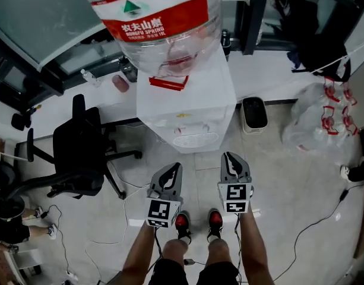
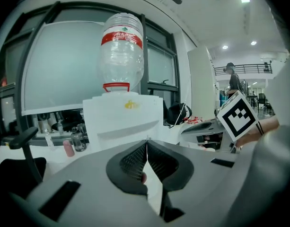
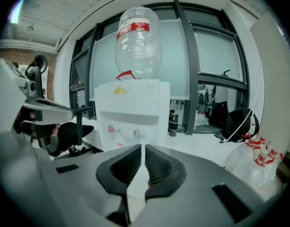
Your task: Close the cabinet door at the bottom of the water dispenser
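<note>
The white water dispenser stands straight ahead with a large clear bottle with a red label upside down on top. It fills the middle of the left gripper view and of the right gripper view, where two small taps show. Its bottom cabinet door is hidden in every view. My left gripper hangs in front of the dispenser, shut on nothing. Beside it my right gripper is shut and empty too. Neither touches the dispenser.
A black office chair stands to the left of the dispenser. A small white bin with a black lid and a clear plastic bag lie to its right. Cables trail over the floor. The person's shoes are below the grippers.
</note>
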